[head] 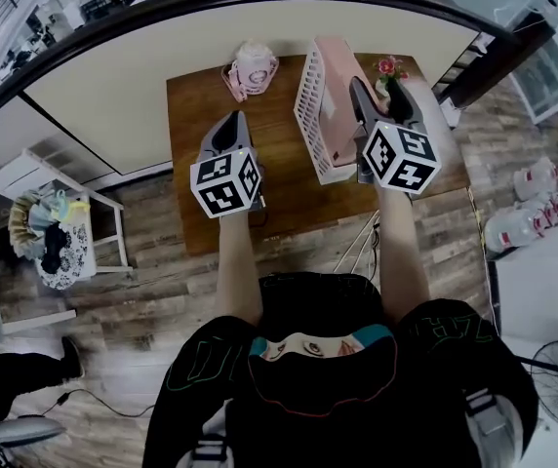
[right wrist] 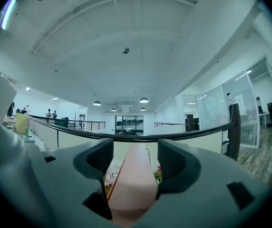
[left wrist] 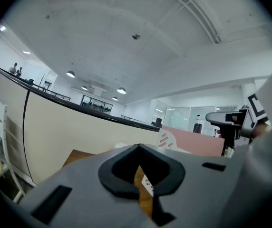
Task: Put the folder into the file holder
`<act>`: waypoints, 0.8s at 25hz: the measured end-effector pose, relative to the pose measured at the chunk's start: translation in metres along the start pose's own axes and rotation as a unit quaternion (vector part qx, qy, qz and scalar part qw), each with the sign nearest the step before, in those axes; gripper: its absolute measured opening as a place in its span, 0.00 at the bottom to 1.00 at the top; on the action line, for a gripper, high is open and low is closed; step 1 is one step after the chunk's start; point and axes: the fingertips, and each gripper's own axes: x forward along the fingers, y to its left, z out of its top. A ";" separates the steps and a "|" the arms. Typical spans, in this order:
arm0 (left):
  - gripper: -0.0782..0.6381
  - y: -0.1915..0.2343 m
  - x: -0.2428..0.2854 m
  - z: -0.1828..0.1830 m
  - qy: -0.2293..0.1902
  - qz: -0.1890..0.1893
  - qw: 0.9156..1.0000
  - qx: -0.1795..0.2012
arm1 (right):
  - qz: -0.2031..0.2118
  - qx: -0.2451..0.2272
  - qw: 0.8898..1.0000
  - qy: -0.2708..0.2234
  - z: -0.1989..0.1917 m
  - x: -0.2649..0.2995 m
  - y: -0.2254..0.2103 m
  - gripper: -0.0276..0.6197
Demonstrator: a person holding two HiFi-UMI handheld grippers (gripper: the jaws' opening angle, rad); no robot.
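Left gripper [head: 228, 125], seen from the head view, hovers over the near left part of a wooden table [head: 191, 115], well apart from the other things. Right gripper [head: 358, 86] reaches to the pink folder [head: 336, 71], which stands upright at the right side of the white slatted file holder [head: 310, 105] on the table's right half. How deep the folder sits in the holder cannot be told. A pink-and-white cup-like item [head: 250, 66] stands at the far edge, left of the holder, and small flowers [head: 388, 66] stand to the right of the folder.

From the left gripper view, the jaws are clenched tip to tip with nothing held. Bare wood shows through the gap behind the tips. The file holder [left wrist: 167, 139] and folder [left wrist: 198, 144] lie far right.

From the right gripper view, the jaws grasp the folder [right wrist: 132, 184], one on each side, as it stretches away edge-on.
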 end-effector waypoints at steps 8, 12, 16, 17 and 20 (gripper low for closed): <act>0.11 0.015 -0.018 0.028 -0.028 0.017 0.999 0.012 | 0.017 -0.023 0.998 -0.056 0.044 -0.009 0.025 0.25; 0.11 0.028 -0.033 0.036 -0.042 0.035 0.998 0.012 | 0.059 -0.018 0.995 -0.075 0.055 -0.009 0.057 0.13; 0.11 0.045 -0.051 0.040 -0.046 0.059 0.997 0.019 | 0.131 0.019 0.989 -0.061 0.043 -0.006 0.096 0.05; 0.11 0.050 -0.056 0.039 -0.046 0.067 0.996 0.020 | 0.149 0.030 0.987 -0.056 0.039 -0.006 0.106 0.05; 0.11 0.062 -0.070 0.035 -0.044 0.086 0.995 0.022 | 0.176 0.029 0.984 -0.032 0.023 -0.001 0.130 0.05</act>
